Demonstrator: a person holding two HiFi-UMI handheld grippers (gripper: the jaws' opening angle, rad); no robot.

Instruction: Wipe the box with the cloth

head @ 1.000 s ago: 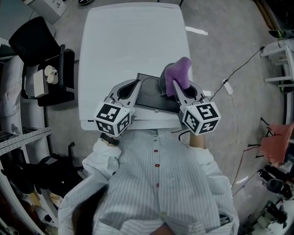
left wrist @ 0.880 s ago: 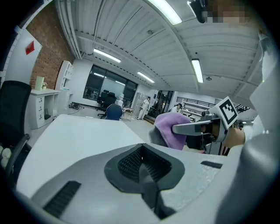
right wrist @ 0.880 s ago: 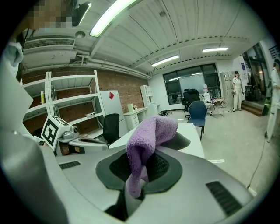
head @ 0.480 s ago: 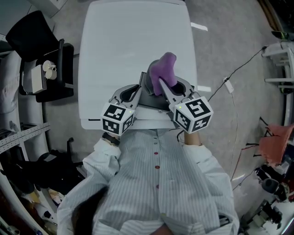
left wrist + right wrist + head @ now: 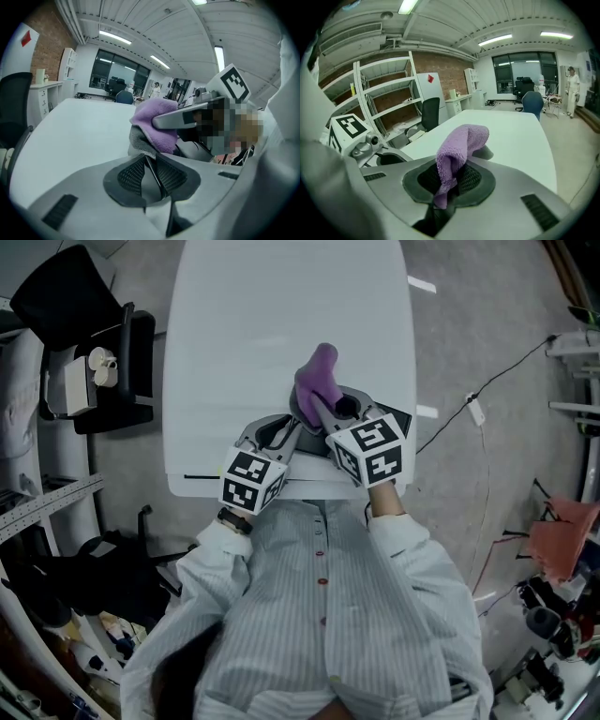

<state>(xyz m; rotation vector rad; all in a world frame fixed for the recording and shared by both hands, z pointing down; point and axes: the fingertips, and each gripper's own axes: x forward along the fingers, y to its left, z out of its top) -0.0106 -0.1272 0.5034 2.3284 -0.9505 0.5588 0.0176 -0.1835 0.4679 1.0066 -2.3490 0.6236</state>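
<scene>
The left tongs (image 5: pixel 150 159) are closed, pads pressed flat together. Their tips meet a grey edge (image 5: pixel 137 140) just beneath the purple cloth (image 5: pixel 317 379); whether they pinch it I cannot tell. The cloth stands above the near part of the white desk (image 5: pixel 281 315), its long axis running away from the person and its free end pointing up the desk. The right tongs (image 5: pixel 452 176) clamp its lower end. The dark box (image 5: pixel 399 420) lies under both tongs.

Lab-office: white bench (image 5: pixel 281 324), metal shelving (image 5: pixel 384 84), brick wall (image 5: pixel 452 68), swivel chairs (image 5: pixel 430 111), strip lights (image 5: pixel 500 39), cables (image 5: pixel 516 366) across floor (image 5: pixel 469 324).
</scene>
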